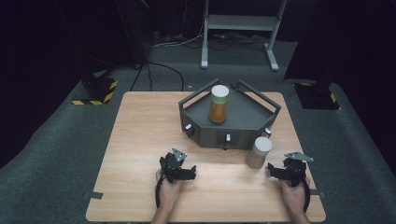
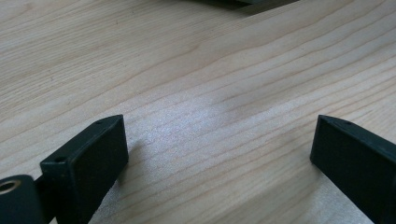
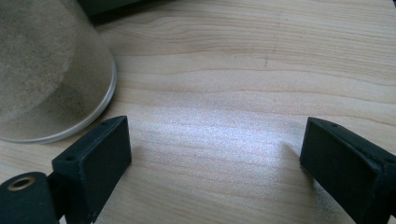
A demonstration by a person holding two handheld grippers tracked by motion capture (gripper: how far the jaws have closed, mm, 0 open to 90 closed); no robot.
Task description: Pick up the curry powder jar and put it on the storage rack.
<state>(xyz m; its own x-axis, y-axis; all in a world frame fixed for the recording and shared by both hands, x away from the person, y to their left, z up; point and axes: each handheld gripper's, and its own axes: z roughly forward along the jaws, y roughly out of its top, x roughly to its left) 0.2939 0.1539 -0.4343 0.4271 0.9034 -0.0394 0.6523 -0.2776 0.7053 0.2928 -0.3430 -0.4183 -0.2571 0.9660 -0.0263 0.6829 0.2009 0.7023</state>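
Observation:
A jar of orange-brown stuff with a pale lid [image 1: 218, 103] stands upright on the dark grey angular tray [image 1: 247, 119] at the back middle of the wooden table [image 1: 140, 140]. A second jar of pale beige powder with a cream lid [image 1: 258, 152] stands on the table just in front of the tray's right end; its base [image 3: 46, 79] is at the upper left of the right gripper view. My left gripper [image 1: 191, 171] rests low on the table, open, with bare wood between its jaws [image 2: 219, 140]. My right gripper [image 1: 271, 169] is open too, just right of the beige jar, and apart from it [image 3: 215, 140].
The tray has raised handle bars and small knobs [image 1: 227, 138] on its front face. Beyond the table lie grey carpet, cables, a white stand's frame [image 1: 238, 28] and two yellow-black striped bases [image 1: 95, 91]. Bare wood spreads over the table's left half.

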